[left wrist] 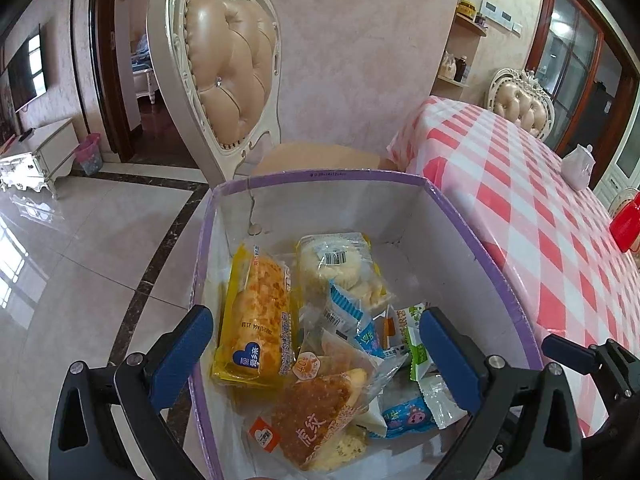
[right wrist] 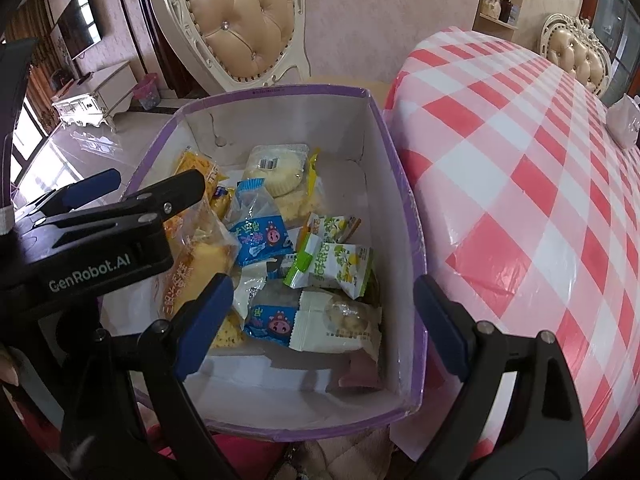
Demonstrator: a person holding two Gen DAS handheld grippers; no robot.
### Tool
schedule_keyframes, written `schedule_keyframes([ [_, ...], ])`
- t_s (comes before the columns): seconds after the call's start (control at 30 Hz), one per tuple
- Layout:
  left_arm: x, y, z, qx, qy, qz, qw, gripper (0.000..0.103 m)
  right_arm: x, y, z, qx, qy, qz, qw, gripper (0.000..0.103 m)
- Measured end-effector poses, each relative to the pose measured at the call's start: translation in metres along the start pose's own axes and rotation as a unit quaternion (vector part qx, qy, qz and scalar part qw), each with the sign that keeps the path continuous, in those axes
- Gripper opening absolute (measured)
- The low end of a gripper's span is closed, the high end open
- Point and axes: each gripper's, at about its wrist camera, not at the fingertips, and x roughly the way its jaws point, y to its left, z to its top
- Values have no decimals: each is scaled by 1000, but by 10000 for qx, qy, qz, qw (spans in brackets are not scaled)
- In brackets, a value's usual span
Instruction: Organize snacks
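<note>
A purple-rimmed white cardboard box holds several wrapped snacks: a yellow bread pack, a pale bun pack, a brown triangular cake pack, blue packets and green-white packets. My left gripper is open and empty above the box, one finger outside its left wall. It also shows in the right wrist view. My right gripper is open and empty over the box's near right part.
A table with a red-and-white checked cloth stands right of the box, with a white teapot and a red item on it. A cream padded chair stands behind the box. Glossy tiled floor lies left.
</note>
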Motion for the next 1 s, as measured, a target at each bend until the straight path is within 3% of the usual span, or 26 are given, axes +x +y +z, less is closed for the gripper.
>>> schedule_keyframes([
  [1.0, 2, -4, -3, 63, 124, 26, 9999, 103, 3, 0, -5, 56, 100, 86, 9999, 92],
])
